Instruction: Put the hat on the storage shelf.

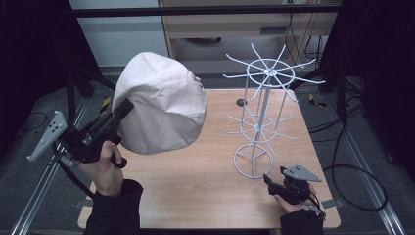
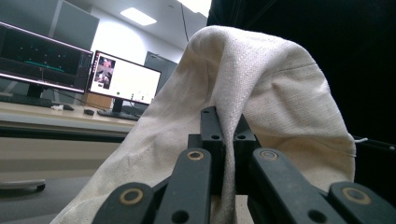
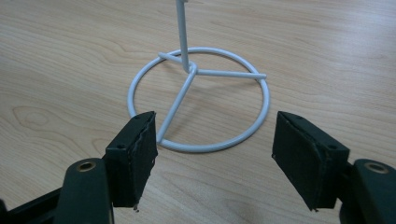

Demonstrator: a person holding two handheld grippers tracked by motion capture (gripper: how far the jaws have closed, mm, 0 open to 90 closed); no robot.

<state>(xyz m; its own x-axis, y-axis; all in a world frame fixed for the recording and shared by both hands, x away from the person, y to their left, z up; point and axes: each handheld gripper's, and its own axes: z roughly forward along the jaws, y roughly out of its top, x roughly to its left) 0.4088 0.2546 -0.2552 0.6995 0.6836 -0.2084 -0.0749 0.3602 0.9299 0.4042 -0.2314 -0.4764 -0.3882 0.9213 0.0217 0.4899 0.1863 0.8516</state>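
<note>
The person's left hand (image 1: 106, 164) is raised above the table's (image 1: 195, 186) near-left corner, forearm angled up and inward. It holds the left claw (image 1: 122, 108) pointing up and to the right. That claw is clamped on the edge of one cream fabric cap (image 1: 164, 100). In the left gripper view the two jaws stand pressed together with a fold of the cloth (image 2: 261, 93) pinched between them, the rest draping over and around the jaws. The cap hangs in the air over the left part of the table, apart from the rack.

The right hand (image 1: 293, 201) sits low at the near-right edge of the table, its sleeve just at the bottom. The right claw (image 1: 274, 178) points forward at the foot of one white wire rack (image 1: 262, 112). Its jaws stand wide apart with nothing between them. In the right gripper view they frame the rack's ring base (image 3: 201, 100), close to it but seemingly not touching.

The rack stands upright on the table's right half, with two tiers of radiating wire arms; the exact number of arms is hard to count.
</note>
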